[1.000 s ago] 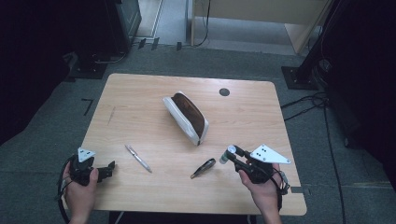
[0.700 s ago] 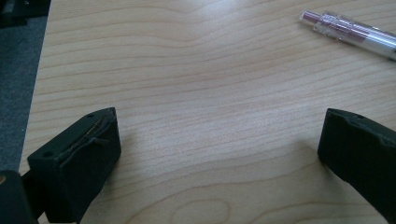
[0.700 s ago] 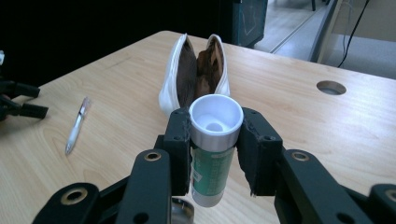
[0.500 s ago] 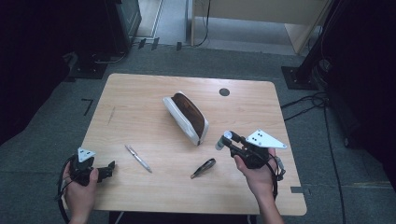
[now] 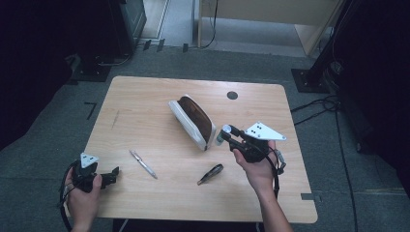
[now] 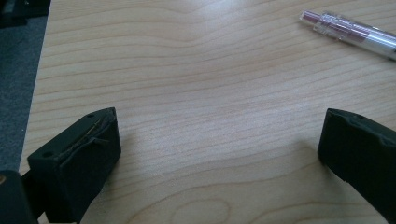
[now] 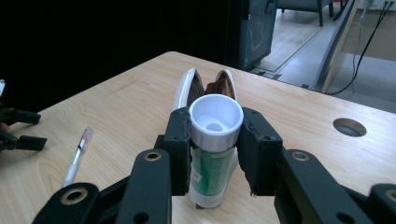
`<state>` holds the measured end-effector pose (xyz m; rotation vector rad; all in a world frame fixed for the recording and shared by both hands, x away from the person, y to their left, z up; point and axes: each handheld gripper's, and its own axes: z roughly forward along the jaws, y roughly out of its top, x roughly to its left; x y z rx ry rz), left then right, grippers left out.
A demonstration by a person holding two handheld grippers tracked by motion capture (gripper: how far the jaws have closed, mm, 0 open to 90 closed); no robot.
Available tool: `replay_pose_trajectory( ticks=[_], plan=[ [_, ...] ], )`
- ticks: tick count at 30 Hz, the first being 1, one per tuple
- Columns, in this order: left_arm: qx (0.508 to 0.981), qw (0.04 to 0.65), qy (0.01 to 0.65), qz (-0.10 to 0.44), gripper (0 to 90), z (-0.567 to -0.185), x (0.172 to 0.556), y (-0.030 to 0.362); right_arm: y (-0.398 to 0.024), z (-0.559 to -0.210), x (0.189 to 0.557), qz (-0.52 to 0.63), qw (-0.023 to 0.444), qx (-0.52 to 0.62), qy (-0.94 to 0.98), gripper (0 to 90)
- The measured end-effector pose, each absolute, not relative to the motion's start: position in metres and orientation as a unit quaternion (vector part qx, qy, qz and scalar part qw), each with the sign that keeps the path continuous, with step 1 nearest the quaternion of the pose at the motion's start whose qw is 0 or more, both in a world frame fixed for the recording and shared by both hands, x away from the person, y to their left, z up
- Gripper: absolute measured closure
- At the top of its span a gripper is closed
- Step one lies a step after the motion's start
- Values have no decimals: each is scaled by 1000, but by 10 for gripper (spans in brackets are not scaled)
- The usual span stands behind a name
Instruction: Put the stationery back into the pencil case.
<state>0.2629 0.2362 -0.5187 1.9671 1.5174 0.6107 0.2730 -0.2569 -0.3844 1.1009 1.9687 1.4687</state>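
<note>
While my right gripper (image 7: 215, 154) stays clenched on the glue stick (image 7: 212, 154), I see its two black jaws pressing the tube from either side, the white cap end turned toward the camera and the green-printed body running down between the pads. Seen from the high view, that right gripper (image 5: 223, 135) hangs above the table (image 5: 145, 96), lifted and carried toward the pencil case (image 5: 192, 121) since a second ago, when it sat lower and nearer the table's right edge. Its tips and the stick now lie just beside the case's near end. From the right gripper view the pencil case (image 7: 205, 86) stands directly behind the stick, its mouth gaping, white shell outside and brown lining inside. Between my right hand (image 5: 256, 166) and the table's front edge lies a dark pen (image 5: 210, 174), untouched. Farther left rests a clear pen (image 5: 143, 163), well apart from the case. My left gripper (image 5: 112, 175) sits low at the front left corner, held in my left hand (image 5: 82, 193). Its jaws stand wide apart over bare wood with nothing between them. In the left gripper view the clear pen (image 6: 350, 33) lies beyond the jaws at the upper right. A round cable hole (image 5: 232, 95) marks the far side.
</note>
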Motion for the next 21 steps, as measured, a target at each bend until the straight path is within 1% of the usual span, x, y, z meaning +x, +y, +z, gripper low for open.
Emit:
replay_pose_trajectory(
  ticks=[21],
  plan=[
    [737, 287, 567, 229, 0, -519, 263, 236, -228, -388, 311, 530, 213, 398, 718, 666]
  ],
)
